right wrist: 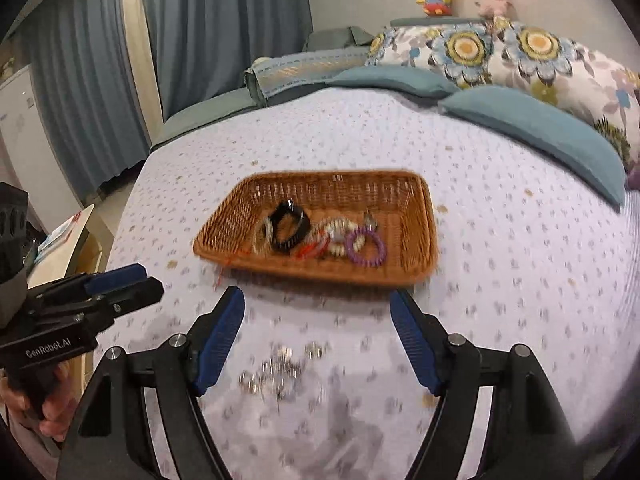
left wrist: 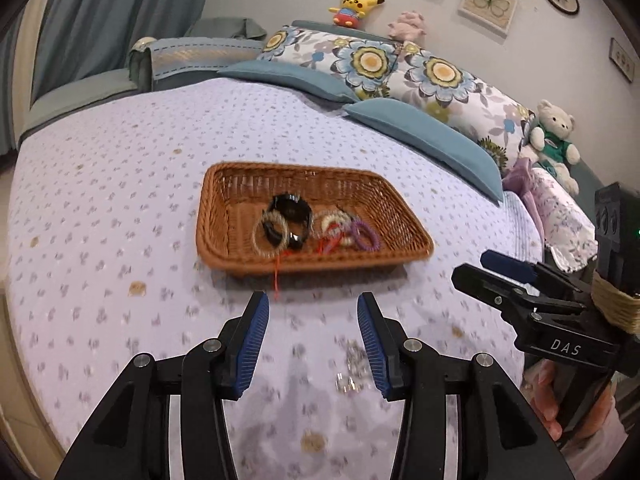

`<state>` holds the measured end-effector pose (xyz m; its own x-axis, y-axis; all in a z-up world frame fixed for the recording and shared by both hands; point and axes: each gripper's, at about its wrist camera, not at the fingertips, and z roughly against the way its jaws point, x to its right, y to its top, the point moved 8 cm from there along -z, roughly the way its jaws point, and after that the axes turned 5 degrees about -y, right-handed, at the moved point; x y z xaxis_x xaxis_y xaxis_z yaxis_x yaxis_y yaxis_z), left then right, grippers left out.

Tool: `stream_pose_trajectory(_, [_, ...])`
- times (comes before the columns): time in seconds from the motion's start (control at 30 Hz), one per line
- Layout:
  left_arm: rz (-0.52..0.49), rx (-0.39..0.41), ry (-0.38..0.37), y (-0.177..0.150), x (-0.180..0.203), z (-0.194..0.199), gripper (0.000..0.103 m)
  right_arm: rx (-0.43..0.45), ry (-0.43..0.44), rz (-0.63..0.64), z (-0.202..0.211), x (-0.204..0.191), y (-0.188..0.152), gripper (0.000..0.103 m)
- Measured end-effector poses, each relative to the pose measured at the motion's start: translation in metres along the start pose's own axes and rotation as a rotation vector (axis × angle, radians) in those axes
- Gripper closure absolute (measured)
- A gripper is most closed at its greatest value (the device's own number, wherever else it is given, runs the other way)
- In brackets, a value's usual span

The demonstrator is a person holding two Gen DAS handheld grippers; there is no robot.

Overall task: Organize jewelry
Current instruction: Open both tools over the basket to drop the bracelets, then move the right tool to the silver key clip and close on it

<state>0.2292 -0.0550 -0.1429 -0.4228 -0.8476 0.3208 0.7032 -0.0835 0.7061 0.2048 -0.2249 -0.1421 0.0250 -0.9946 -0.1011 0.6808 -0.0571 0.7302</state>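
A brown wicker basket [left wrist: 224, 216] [right wrist: 416, 236] sits on the lilac bedspread. In it lie a black bracelet [left wrist: 294, 216] [right wrist: 290, 226], a beige ring bracelet [left wrist: 270, 236], a purple coil bracelet [left wrist: 364, 236] [right wrist: 366, 248], pale bead bracelets and a red cord that hangs over the front rim [left wrist: 276, 276]. A silvery chain [left wrist: 354, 364] [right wrist: 280, 368] lies on the bedspread near both grippers. My left gripper [left wrist: 313, 304] is open and empty above the bed, just short of the basket. My right gripper [right wrist: 318, 300] is open and empty, the chain between its fingers.
Blue pillows [left wrist: 424, 136] and floral pillows [left wrist: 420, 68] lie beyond the basket. A teddy bear [left wrist: 554, 132] sits at the right. Plush toys stand on the headboard [left wrist: 356, 6]. A folded blanket [right wrist: 296, 70] lies far left. Curtains [right wrist: 208, 20] hang behind.
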Motion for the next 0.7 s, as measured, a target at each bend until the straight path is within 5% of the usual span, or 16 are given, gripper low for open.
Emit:
stream_pose_trajectory(0.13, [0.030, -0.005, -0.019, -0.022, 0.000, 0.006, 0.056, -0.059, 0.002, -0.032, -0.002, 0.011, -0.027, 0.026])
stream_pose_trajectory(0.43, [0.033, -0.103, -0.037, -0.069, 0.000, -0.020, 0.056, -0.161, 0.043, -0.076, -0.021, 0.021, -0.063, 0.050])
stream_pose_trajectory(0.7, [0.003, -0.189, -0.073, -0.095, 0.014, -0.050, 0.056, -0.201, 0.025, -0.036, -0.042, 0.021, -0.071, 0.052])
